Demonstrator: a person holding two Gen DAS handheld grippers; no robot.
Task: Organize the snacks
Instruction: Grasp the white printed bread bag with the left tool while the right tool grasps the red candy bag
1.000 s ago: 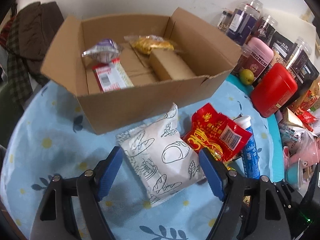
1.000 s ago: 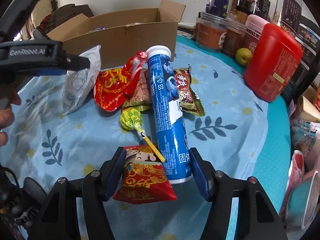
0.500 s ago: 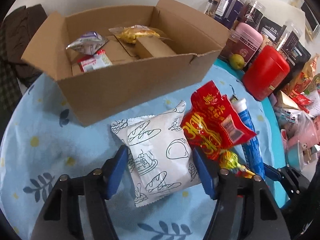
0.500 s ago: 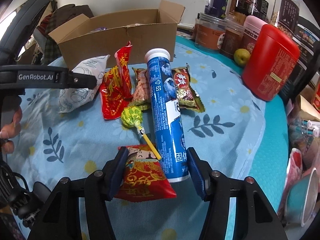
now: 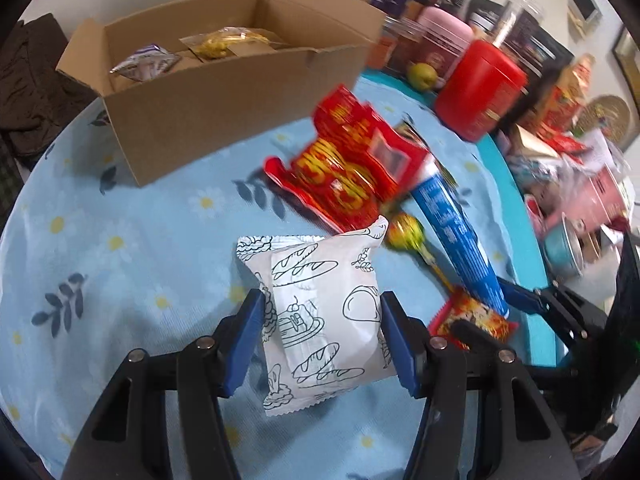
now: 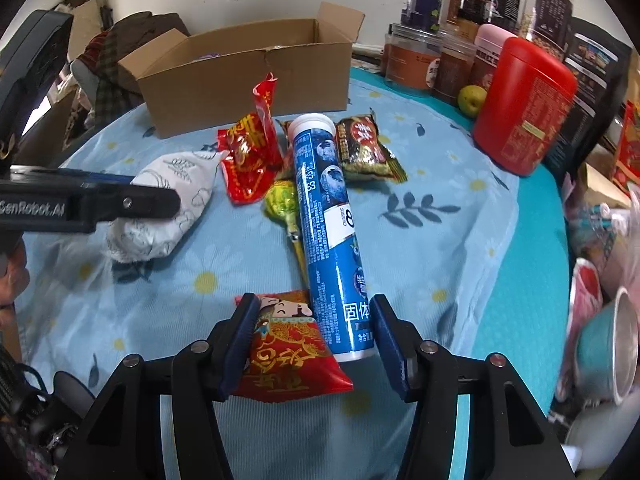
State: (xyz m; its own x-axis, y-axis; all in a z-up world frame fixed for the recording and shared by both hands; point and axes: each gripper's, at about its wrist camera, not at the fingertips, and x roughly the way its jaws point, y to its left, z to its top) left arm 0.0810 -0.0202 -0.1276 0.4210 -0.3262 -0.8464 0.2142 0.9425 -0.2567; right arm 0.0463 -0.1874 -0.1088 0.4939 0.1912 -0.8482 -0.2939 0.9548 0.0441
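1. My left gripper (image 5: 322, 334) has just been closing on the white bread pack (image 5: 320, 312); both blue pads press its sides, so I have it gripped.
2. My right gripper (image 6: 312, 334) has also just been closing. Between its jaws lie a small red packet (image 6: 286, 354) and the foot of the blue tube (image 6: 326, 224). The left pad touches the packet and the right pad sits at the tube, though I cannot tell how firmly they press.
3. Ahead of the left gripper, just past the bread pack, a big red bag (image 5: 344, 168) lies blurred; its print is unreadable.
4. A lollipop (image 6: 282, 202) lies against the tube's left side, its stick running under the tube towards my right gripper.
5. A dark green packet (image 6: 364, 150) lies right of the tube's cap, and another packet peeps out behind the tube, mostly covered.
6. The box (image 5: 224, 92) stands beyond all these, open, with a silver-purple pack (image 5: 142, 65) and a yellow one (image 5: 218, 42) inside. Its near wall hides the floor of the box from the right view.
7. Far right of both grippers stand a red tin (image 6: 524, 106), a green fruit (image 6: 472, 100) and a row of jars (image 6: 416, 60), well apart from the snacks.
8. Everything rests on a blue flowered cloth (image 6: 432, 248).
9. At the right edge, cups and wrappers crowd together, cut off and too blurred to sort.
10. A fingertip shows at the left edge of the right view, behind the left gripper's arm.
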